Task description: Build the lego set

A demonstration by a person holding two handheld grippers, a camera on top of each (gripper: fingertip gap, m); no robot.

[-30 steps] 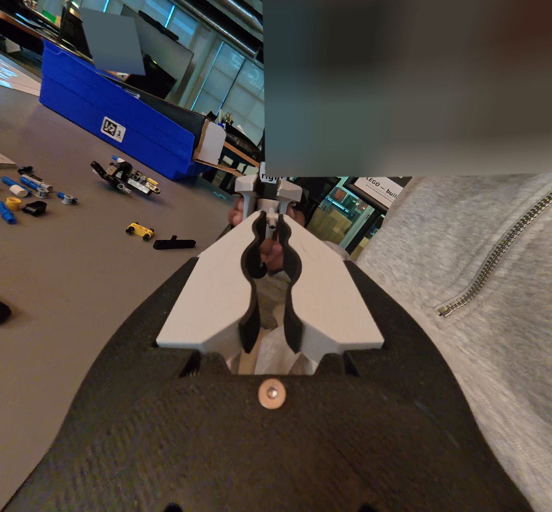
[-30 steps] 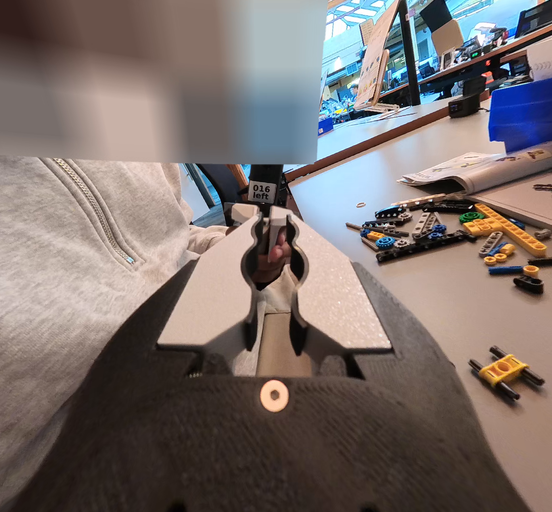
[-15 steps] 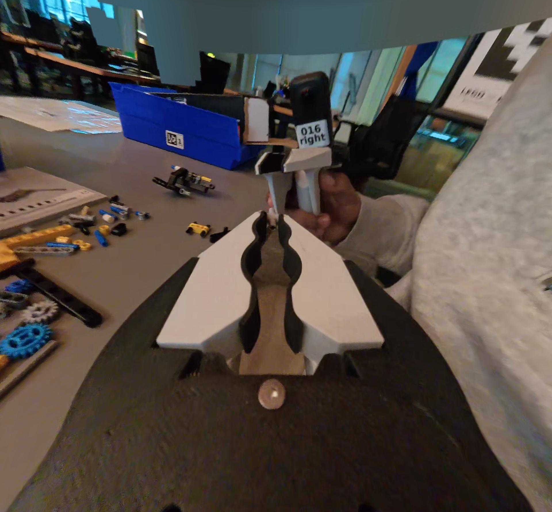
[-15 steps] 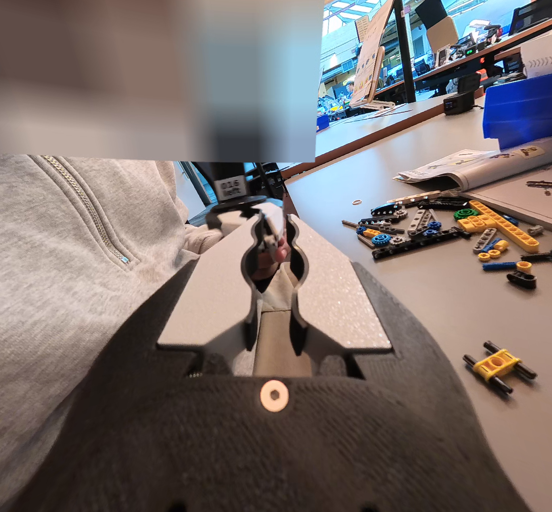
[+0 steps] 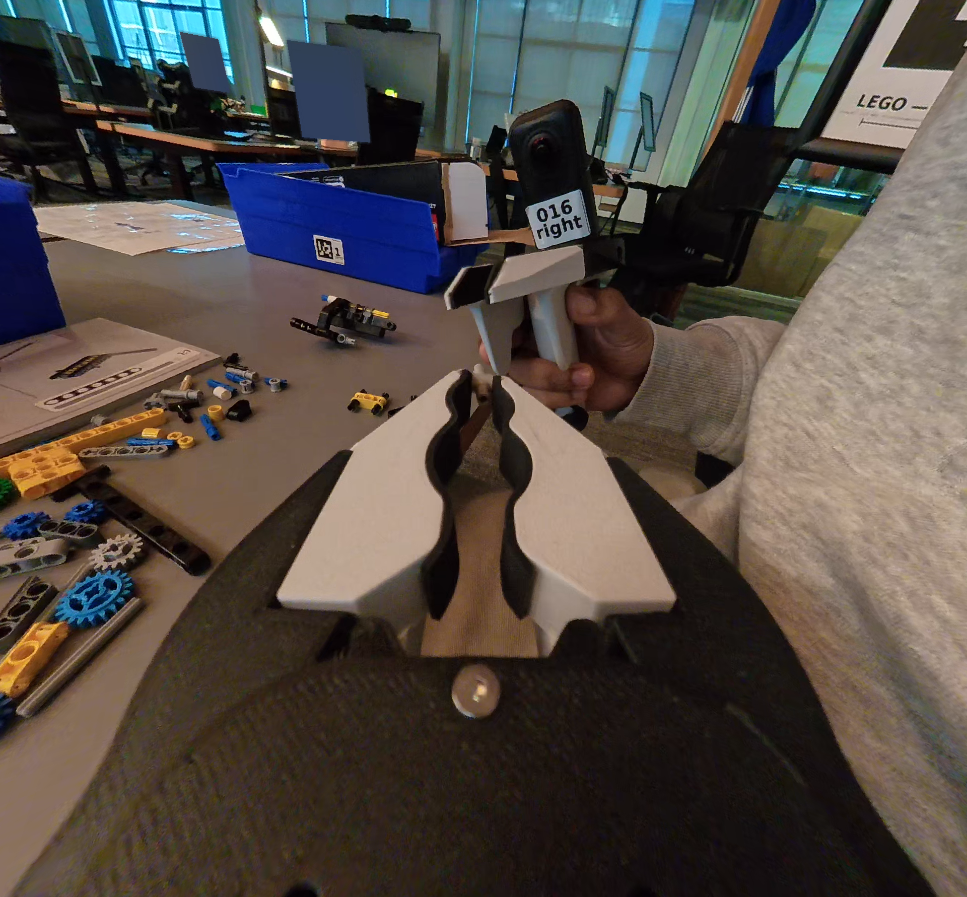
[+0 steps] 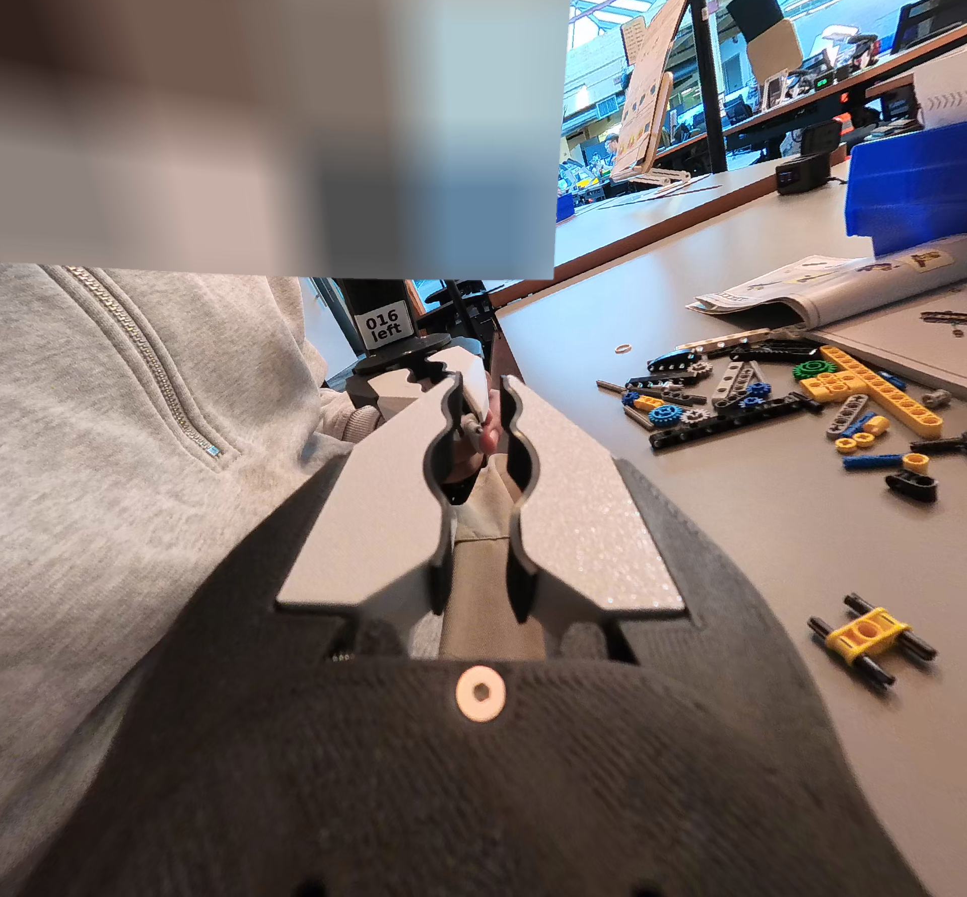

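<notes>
My left gripper [image 5: 480, 379] and right gripper [image 6: 480, 381] meet tip to tip in the air off the table's near edge, in front of a person in a grey hoodie. The left gripper's jaws are nearly together on a small grey pin [image 5: 480, 386]. In the right wrist view the pin [image 6: 472, 426] sticks out below a left finger [image 6: 473, 388]. The right gripper also shows in the left wrist view [image 5: 526, 367], held in a hand and pointing down at the pin. Its jaws stand a little apart with nothing between them.
On the grey table [image 5: 314, 453] lie a black partial assembly [image 5: 348, 322], a yellow connector with black pins [image 6: 868, 636], a pile of beams and gears [image 6: 732, 401], a yellow beam [image 6: 879, 390], an instruction booklet [image 5: 78, 375] and blue bins [image 5: 340, 228].
The left gripper has swung away from the person's body towards the table, so the right gripper now shows larger and higher. The right gripper has hardly moved. The tips stay together.
</notes>
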